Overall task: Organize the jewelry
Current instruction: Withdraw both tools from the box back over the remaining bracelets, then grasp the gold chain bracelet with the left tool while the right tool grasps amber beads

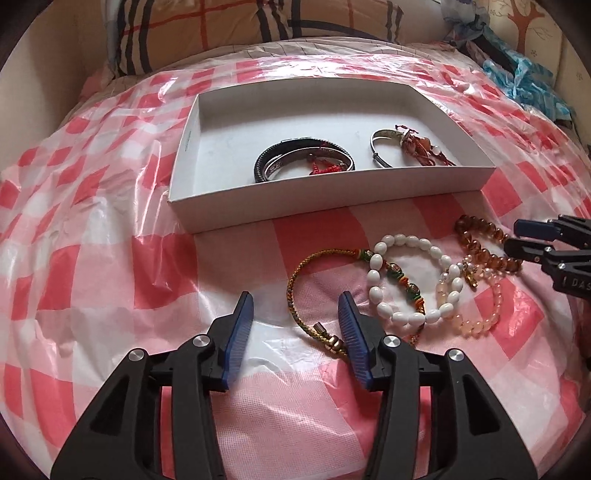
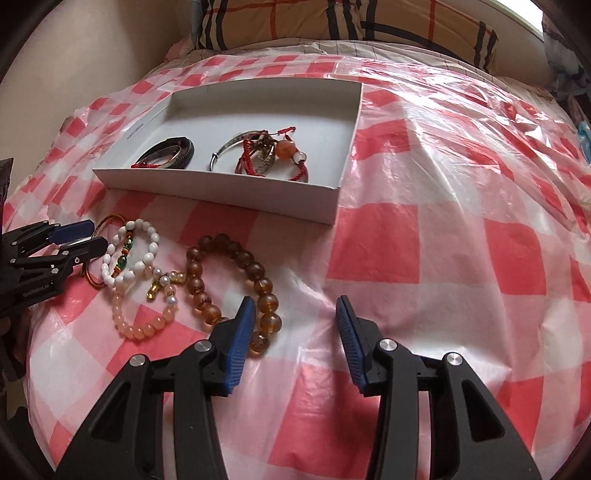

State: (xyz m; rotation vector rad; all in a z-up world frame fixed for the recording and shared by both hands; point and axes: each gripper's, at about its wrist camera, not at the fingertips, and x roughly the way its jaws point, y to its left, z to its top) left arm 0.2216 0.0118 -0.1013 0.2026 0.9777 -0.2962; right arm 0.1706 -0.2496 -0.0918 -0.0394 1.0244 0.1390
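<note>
A white shallow box lies on a red-and-white checked plastic sheet and holds a black bangle and a silver bangle with red cord charms. In front of it lie a woven gold cord bracelet, a white bead bracelet, a peach bead bracelet and an amber bead bracelet. My left gripper is open and empty, its right finger by the cord bracelet's clasp. My right gripper is open and empty, its left finger beside the amber beads.
The checked sheet covers a bed. A plaid pillow lies behind the box, against a beige wall. Blue and patterned cloth is piled at the far right in the left wrist view.
</note>
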